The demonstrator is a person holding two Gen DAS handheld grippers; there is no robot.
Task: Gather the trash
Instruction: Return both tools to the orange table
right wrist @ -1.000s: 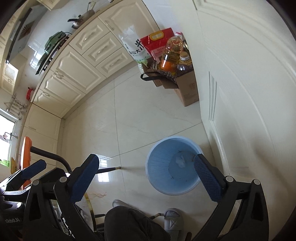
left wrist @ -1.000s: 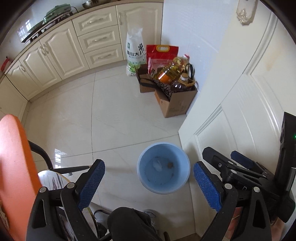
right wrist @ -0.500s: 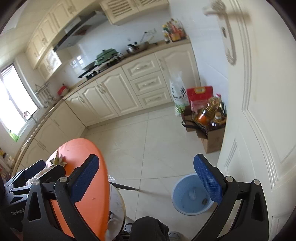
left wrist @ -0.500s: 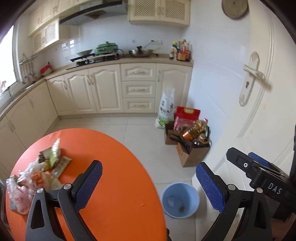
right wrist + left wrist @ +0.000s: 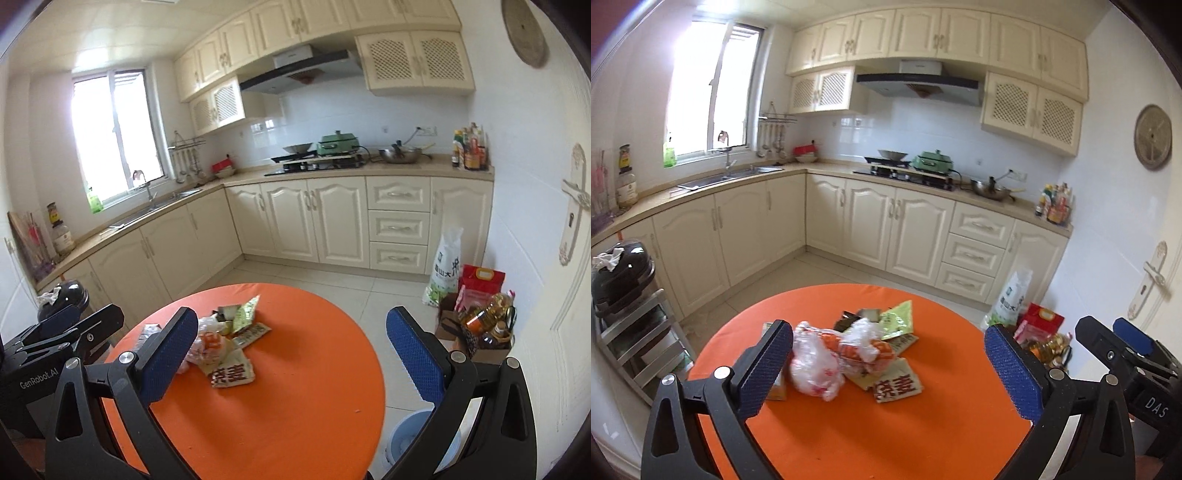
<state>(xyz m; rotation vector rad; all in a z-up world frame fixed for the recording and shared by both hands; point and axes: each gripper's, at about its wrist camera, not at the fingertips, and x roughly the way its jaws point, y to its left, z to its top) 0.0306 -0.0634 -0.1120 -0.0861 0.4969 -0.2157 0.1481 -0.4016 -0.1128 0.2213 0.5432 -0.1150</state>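
A second ago both views looked down into the blue bin [image 5: 402, 439] on the floor; now both look across the orange tabletop [image 5: 886, 424] at the trash pile [image 5: 849, 354]. That suggests a drop is done and the next pickup is starting.

The left tongs [image 5: 886, 369] are opening, near their widest, with nothing gripped; the pile lies beyond them. The right tongs [image 5: 288, 354] stand wide and empty too.

The trash sits toward the tabletop's far left, well apart from the bin, which shows only at the right view's lower edge.

Writing: "GenRobot.AI" and "DAS" on the tong bodies; a wrapper [image 5: 231, 373] and a rice sack [image 5: 445, 269] carry Chinese characters I cannot read reliably.
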